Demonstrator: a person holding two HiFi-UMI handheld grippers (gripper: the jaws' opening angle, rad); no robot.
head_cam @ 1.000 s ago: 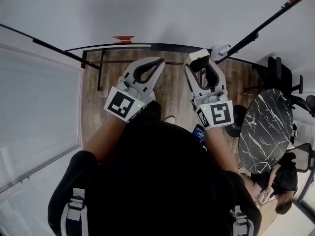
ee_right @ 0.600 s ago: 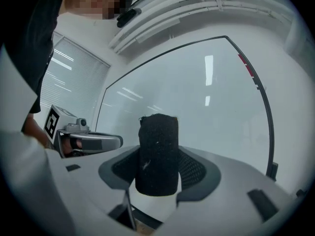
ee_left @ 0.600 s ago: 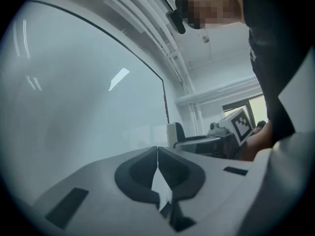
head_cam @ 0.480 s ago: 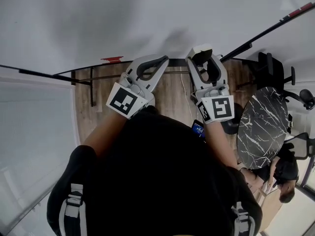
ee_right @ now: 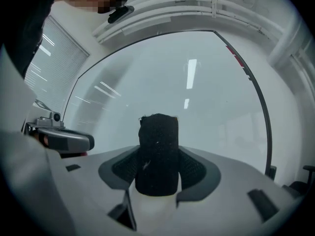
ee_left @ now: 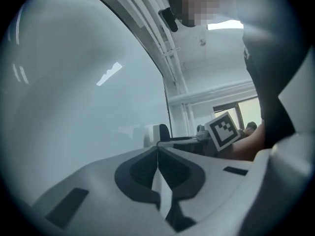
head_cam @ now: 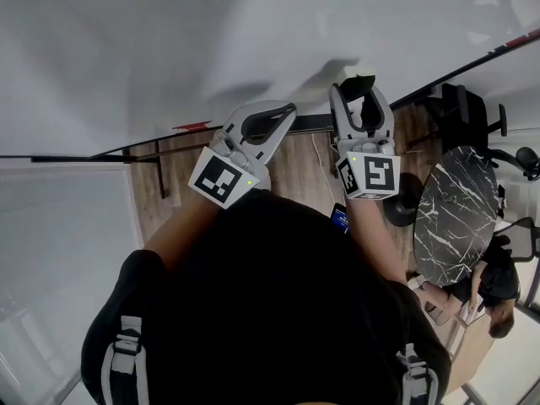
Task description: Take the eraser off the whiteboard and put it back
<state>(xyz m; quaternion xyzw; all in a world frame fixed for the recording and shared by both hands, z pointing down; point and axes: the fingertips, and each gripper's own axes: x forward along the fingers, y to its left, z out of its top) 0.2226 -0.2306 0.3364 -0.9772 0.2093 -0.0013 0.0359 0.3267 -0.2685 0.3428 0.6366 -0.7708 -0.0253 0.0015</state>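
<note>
My right gripper (head_cam: 361, 87) (ee_right: 158, 132) is shut on the eraser (ee_right: 157, 154), a white block with a black felt face turned toward the whiteboard (ee_right: 197, 107). In the head view the eraser (head_cam: 358, 83) shows as a pale block at the jaw tips, close to the whiteboard (head_cam: 169, 49); whether it touches I cannot tell. My left gripper (head_cam: 285, 110) (ee_left: 157, 149) is shut with nothing between its jaws and is held level beside the right one, a little short of the board.
The whiteboard's dark frame (head_cam: 472, 62) runs up to the right. A black marble round table (head_cam: 456, 218) and dark chairs (head_cam: 460, 104) stand to the right on the wood floor (head_cam: 299, 163). A window blind (head_cam: 59, 251) fills the left.
Both grippers have moved level toward the whiteboard and up in the head view, the right one still holding the eraser. The board now fills more of the view.
</note>
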